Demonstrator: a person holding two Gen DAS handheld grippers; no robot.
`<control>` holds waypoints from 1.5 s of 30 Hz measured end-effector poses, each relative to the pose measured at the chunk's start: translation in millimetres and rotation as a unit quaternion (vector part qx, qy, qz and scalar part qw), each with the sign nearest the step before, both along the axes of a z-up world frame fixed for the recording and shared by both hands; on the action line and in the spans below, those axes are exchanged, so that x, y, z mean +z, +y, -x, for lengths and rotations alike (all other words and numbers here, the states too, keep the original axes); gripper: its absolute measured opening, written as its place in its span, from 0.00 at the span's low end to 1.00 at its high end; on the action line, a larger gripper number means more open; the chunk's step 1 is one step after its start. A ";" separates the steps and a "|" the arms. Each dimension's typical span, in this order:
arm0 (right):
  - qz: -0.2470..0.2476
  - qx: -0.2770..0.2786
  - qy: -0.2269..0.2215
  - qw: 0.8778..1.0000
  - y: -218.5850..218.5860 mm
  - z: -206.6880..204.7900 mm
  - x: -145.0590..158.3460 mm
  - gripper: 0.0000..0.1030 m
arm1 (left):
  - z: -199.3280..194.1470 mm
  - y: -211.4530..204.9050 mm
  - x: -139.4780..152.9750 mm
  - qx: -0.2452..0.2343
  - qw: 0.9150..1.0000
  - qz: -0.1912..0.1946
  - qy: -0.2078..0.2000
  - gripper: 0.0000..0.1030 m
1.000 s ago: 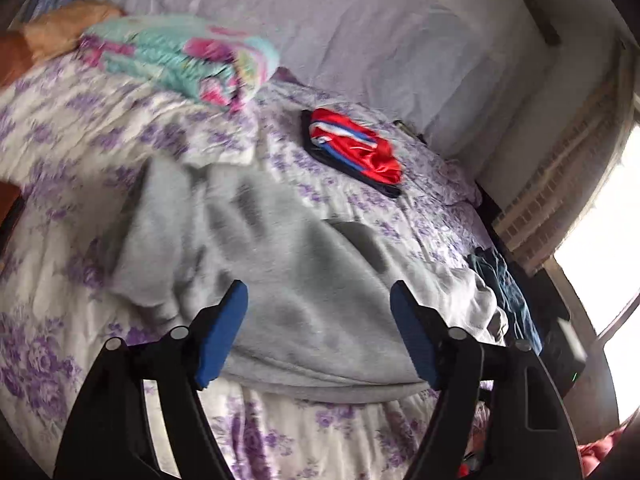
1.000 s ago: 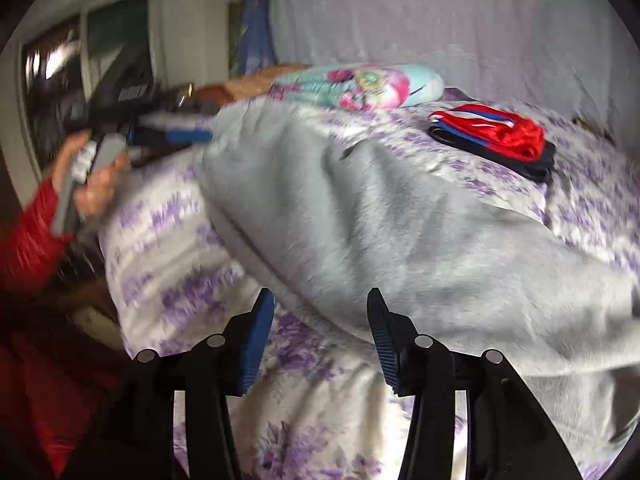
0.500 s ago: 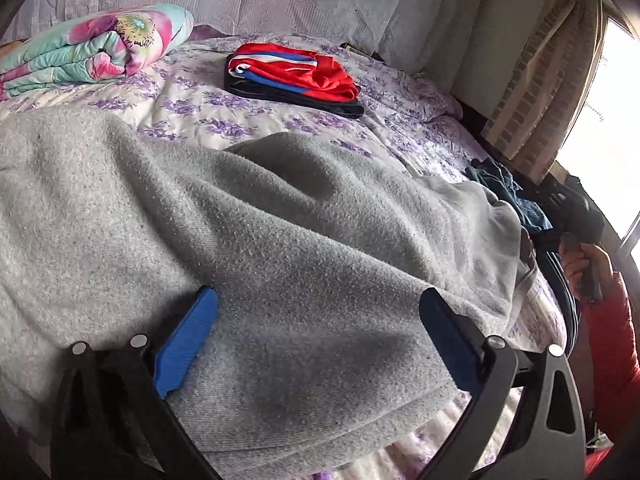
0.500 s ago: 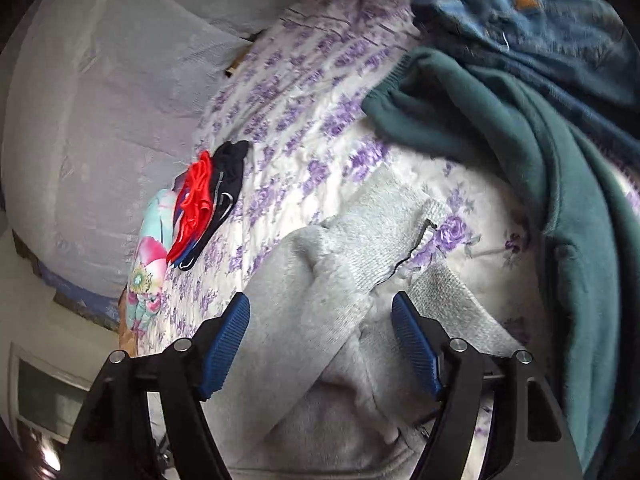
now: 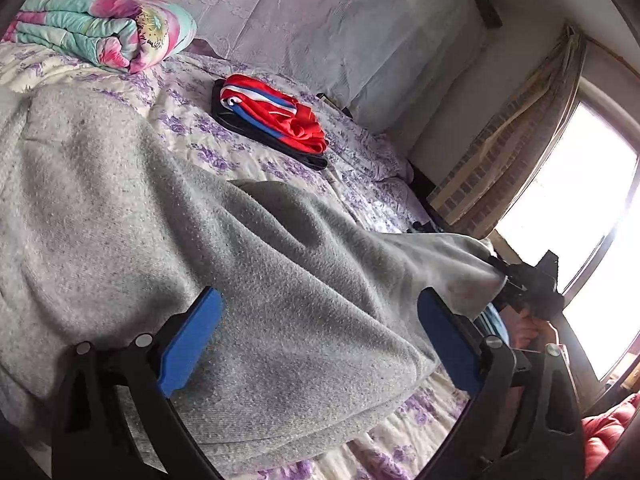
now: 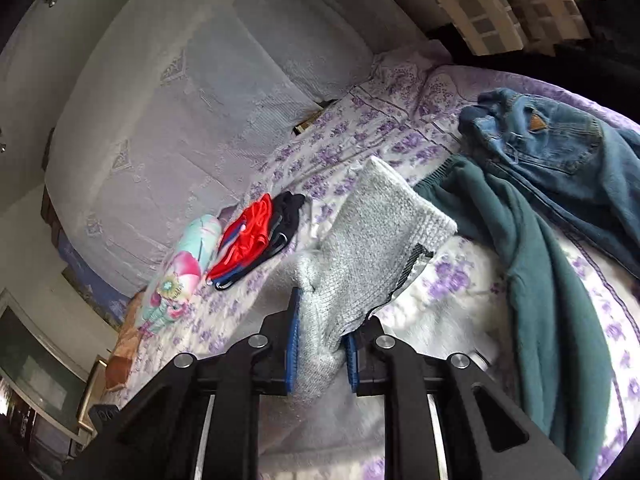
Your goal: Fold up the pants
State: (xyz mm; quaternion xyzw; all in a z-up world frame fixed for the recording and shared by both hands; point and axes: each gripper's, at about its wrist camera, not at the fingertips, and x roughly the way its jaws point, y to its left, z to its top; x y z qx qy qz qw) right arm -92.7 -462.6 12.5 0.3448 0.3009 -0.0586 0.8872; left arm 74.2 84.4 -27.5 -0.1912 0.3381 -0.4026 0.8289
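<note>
Right hand-held gripper (image 6: 320,354) clamping grey pants (image 6: 372,248), floral bed (image 6: 452,276)

Right gripper (image 6: 320,350) clamps grey pants (image 6: 372,248) beside green garment (image 6: 532,264) on bed

A wide bed (image 5: 360,152) fills most of the room, spread with a cream quilt printed in purple flowers. Behind it stands a tall padded headboard (image 5: 320,20) covered in pale lilac cloth with a faint woven pattern. The wall (image 5: 500,80) beside it is plain and light. On the right a large window (image 5: 580,232) lets in hard white daylight — so bright that nothing outside shows. A checked beige curtain (image 5: 520,140) hangs gathered at its near edge. In the right wrist view, a dark glass-fronted cabinet (image 6: 36,364) stands at the far left — its details too dim to make out.
</note>
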 end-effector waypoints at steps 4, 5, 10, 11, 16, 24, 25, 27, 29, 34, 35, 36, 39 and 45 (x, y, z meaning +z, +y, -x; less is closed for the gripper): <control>-0.009 -0.024 0.089 0.996 -13.5 8.0 -53.4 0.41 | 1.1 -13.2 -1.4 0.002 0.999 -0.051 -0.004 0.94; -0.026 -0.027 0.071 0.997 -13.2 14.0 -51.7 0.43 | 1.0 -11.8 -2.3 0.001 0.999 -0.050 -0.003 0.94; -0.070 0.006 0.058 0.996 -1.0 15.3 -49.9 0.69 | 0.8 -11.8 -3.6 0.000 0.998 -0.056 -0.002 0.94; -0.078 0.007 0.065 0.995 -1.5 12.6 -56.6 0.69 | 0.8 -13.1 -3.7 0.000 0.998 -0.061 -0.003 0.94; -0.097 -0.022 0.047 0.994 -10.3 -9.4 -65.6 0.81 | 1.3 -20.6 -5.6 0.001 0.996 -0.092 0.000 0.95; 0.002 0.044 -0.078 0.996 0.4 -25.9 10.5 0.21 | 6.5 -20.4 -5.9 -0.004 0.993 -0.117 -0.005 0.94; 0.023 0.048 -0.086 0.995 0.9 -20.8 18.4 0.20 | 9.9 -21.4 -5.4 -0.002 0.992 -0.127 -0.010 0.94; 0.038 0.044 -0.049 0.997 -7.6 -20.2 4.4 0.21 | 16.7 -23.7 -5.2 0.001 0.989 -0.147 -0.016 0.94; 0.027 0.042 0.032 0.998 -20.9 -29.1 -41.6 0.25 | 23.8 -25.5 -5.2 0.003 0.986 -0.165 -0.024 0.94; 0.013 -0.007 0.002 1.000 -34.1 -2.6 -45.2 0.61 | 39.9 -18.9 1.7 0.026 0.978 -0.205 -0.031 0.95; 0.043 -0.041 -0.011 0.998 -34.8 8.2 -36.0 0.67 | 43.8 -11.3 6.0 0.039 0.977 -0.206 -0.029 0.95; 0.063 -0.060 -0.017 0.996 -37.0 16.0 -30.0 0.68 | 47.0 -1.3 11.0 0.051 0.979 -0.197 -0.028 0.95; 0.049 -0.099 -0.038 0.993 -46.2 36.7 -23.2 0.68 | 45.5 35.6 28.3 0.070 0.992 -0.101 -0.017 0.95; 0.059 -0.007 -0.049 0.997 1.2 15.2 -7.8 0.68 | -11.4 63.0 12.4 0.088 0.992 -0.072 0.062 0.89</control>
